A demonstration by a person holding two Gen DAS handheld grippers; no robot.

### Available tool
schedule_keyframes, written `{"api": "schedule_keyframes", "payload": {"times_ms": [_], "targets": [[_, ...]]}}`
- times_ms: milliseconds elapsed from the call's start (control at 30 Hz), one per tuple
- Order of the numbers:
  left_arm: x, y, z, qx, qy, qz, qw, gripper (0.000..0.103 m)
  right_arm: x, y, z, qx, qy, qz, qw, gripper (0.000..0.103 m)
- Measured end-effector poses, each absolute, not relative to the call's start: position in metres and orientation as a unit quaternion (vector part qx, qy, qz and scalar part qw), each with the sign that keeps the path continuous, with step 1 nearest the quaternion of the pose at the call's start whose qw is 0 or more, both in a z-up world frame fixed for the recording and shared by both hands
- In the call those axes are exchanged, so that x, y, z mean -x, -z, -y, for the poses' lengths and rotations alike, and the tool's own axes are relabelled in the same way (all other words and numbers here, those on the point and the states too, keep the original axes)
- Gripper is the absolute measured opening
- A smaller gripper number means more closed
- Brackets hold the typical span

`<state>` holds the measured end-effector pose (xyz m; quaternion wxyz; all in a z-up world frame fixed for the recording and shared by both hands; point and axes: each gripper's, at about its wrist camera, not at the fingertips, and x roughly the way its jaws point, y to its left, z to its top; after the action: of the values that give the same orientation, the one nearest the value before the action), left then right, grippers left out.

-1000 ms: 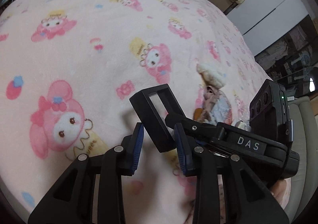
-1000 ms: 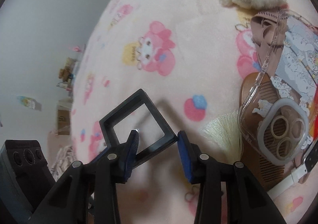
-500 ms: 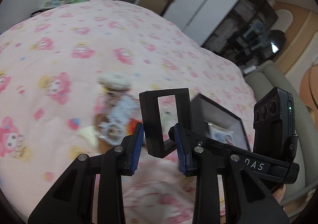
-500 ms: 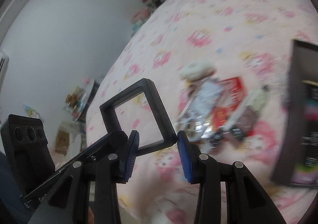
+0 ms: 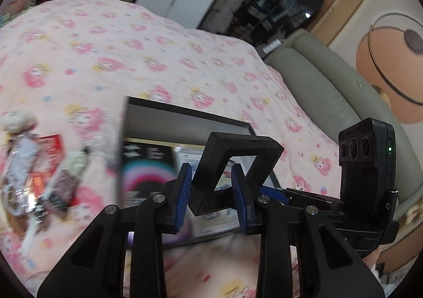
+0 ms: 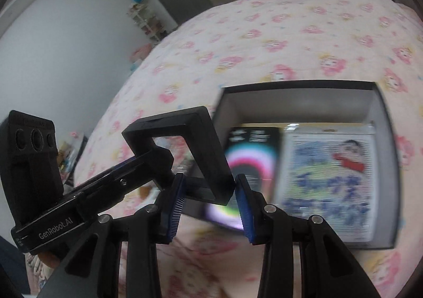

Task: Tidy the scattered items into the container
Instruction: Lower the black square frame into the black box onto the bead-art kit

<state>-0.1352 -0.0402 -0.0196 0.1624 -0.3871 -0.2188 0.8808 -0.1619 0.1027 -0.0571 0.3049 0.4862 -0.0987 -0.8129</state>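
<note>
Black frame [image 5: 238,165] | clamped in left gripper [image 5: 211,192] and right gripper [image 6: 208,201] | above open box [image 6: 298,102]

Black left gripper [image 5: 211,193], right gripper [image 6: 208,201]: blue ribbed pads, silver screws, white "GenRobot.AI" lettering.

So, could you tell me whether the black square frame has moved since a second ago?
Yes. The black square frame, held by both grippers, has swung from bare blanket to the open box.
</note>
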Motion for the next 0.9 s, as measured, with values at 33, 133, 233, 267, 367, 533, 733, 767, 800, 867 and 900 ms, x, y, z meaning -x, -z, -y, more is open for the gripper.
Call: {"api": "schedule_keyframes", "payload": {"times_ms": [33, 133, 233, 267, 367, 533, 733, 767, 800, 867, 900], "targets": [[0.142, 0.023, 0.032, 0.388, -0.879, 0.216, 0.173, 0.03, 0.166, 0.058, -0.113, -0.487, 0.815, 0.096, 0.298, 0.035], [0.163, 0.037, 0.009, 0.402, -0.869, 0.211, 0.198, 0.029, 0.179, 0.062, -0.139, -0.489, 0.822, 0.089, 0.279, 0.035], [0.177, 0.048, -0.004, 0.421, -0.861, 0.205, 0.201, 0.029, 0.185, 0.068, -0.162, -0.496, 0.821, 0.099, 0.265, 0.035], [0.18, 0.052, -0.006, 0.427, -0.858, 0.205, 0.2, 0.029, 0.189, 0.074, -0.166, -0.5, 0.819, 0.105, 0.261, 0.035], [0.184, 0.063, -0.01, 0.442, -0.85, 0.207, 0.196, 0.029, 0.196, 0.09, -0.168, -0.513, 0.81, 0.115, 0.258, 0.035], [0.182, 0.081, -0.009, 0.452, -0.838, 0.239, 0.19, 0.029, 0.203, 0.106, -0.165, -0.532, 0.801, 0.119, 0.246, 0.035], [0.182, 0.098, -0.014, 0.466, -0.823, 0.266, 0.187, 0.029, 0.206, 0.114, -0.169, -0.537, 0.801, 0.116, 0.236, 0.035], [0.183, 0.1, -0.016, 0.47, -0.821, 0.266, 0.185, 0.029, 0.207, 0.116, -0.171, -0.541, 0.8, 0.118, 0.232, 0.035], [0.183, 0.102, -0.017, 0.474, -0.82, 0.265, 0.183, 0.029, 0.209, 0.12, -0.173, -0.547, 0.796, 0.121, 0.227, 0.035], [0.186, 0.106, -0.019, 0.481, -0.815, 0.27, 0.177, 0.029, 0.212, 0.126, -0.176, -0.558, 0.79, 0.129, 0.22, 0.035], [0.187, 0.109, -0.02, 0.484, -0.812, 0.276, 0.175, 0.029, 0.212, 0.128, -0.177, -0.56, 0.789, 0.128, 0.217, 0.035]]}}
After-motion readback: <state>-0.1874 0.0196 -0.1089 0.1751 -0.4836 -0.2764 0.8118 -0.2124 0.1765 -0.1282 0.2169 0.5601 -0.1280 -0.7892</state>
